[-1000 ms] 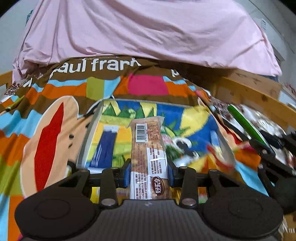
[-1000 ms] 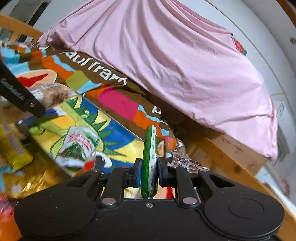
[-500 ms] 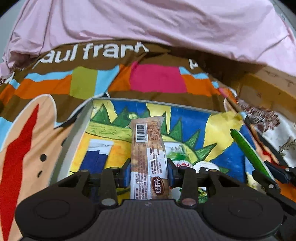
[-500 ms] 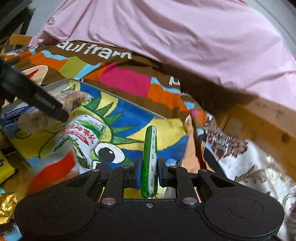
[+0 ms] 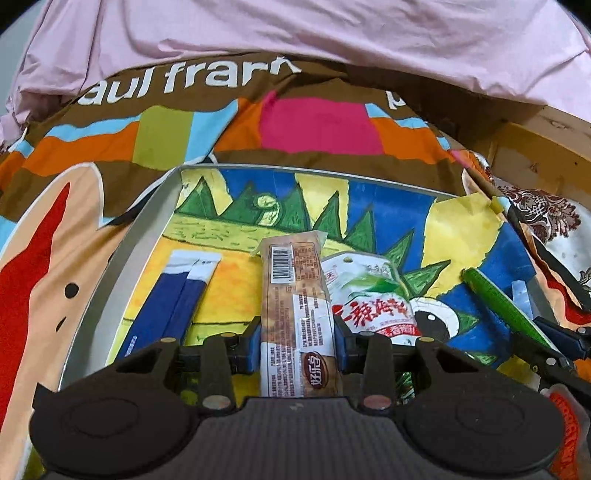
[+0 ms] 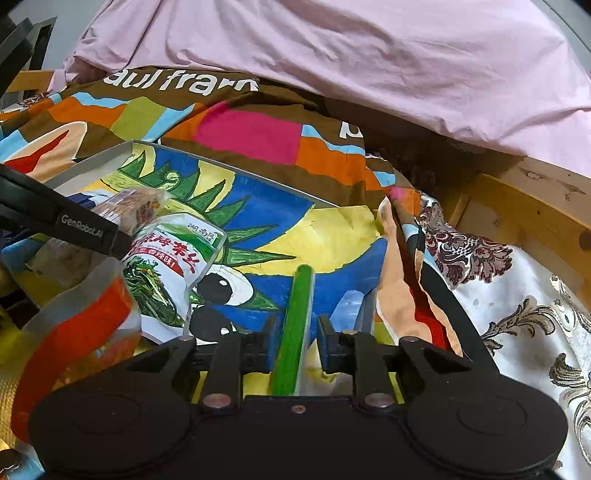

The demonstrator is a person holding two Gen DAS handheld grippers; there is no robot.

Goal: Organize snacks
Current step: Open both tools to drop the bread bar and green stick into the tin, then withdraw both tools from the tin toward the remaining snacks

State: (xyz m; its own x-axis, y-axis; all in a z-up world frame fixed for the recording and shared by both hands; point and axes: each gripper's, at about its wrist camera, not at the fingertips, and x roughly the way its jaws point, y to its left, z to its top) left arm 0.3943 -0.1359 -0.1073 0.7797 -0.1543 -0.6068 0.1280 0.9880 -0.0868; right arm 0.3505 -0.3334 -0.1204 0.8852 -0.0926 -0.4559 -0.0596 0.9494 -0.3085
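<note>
My left gripper [image 5: 297, 345] is shut on a brown snack bar [image 5: 295, 302] with a barcode, held low over a tray [image 5: 147, 206] lined with a bright dinosaur drawing. In the tray lie a white-green seaweed pouch [image 5: 369, 295] and two blue stick packs [image 5: 173, 295]. My right gripper [image 6: 293, 341] holds a green stick snack [image 6: 297, 325] between its blue pads, over the tray's right end [image 6: 365, 310]. The stick also shows in the left wrist view [image 5: 498, 306]. The left gripper's arm [image 6: 62, 221] crosses the right wrist view.
The tray sits on a colourful printed blanket [image 5: 317, 125] with a pink sheet [image 5: 295, 29] behind. A red and clear wrapper [image 6: 74, 332] lies at the front left of the right wrist view. A wooden bed rail [image 6: 517, 206] and a floral cloth [image 6: 517, 295] are on the right.
Both grippers have moved forward and down toward the tray, each still holding its snack. The tray now fills more of both views.
</note>
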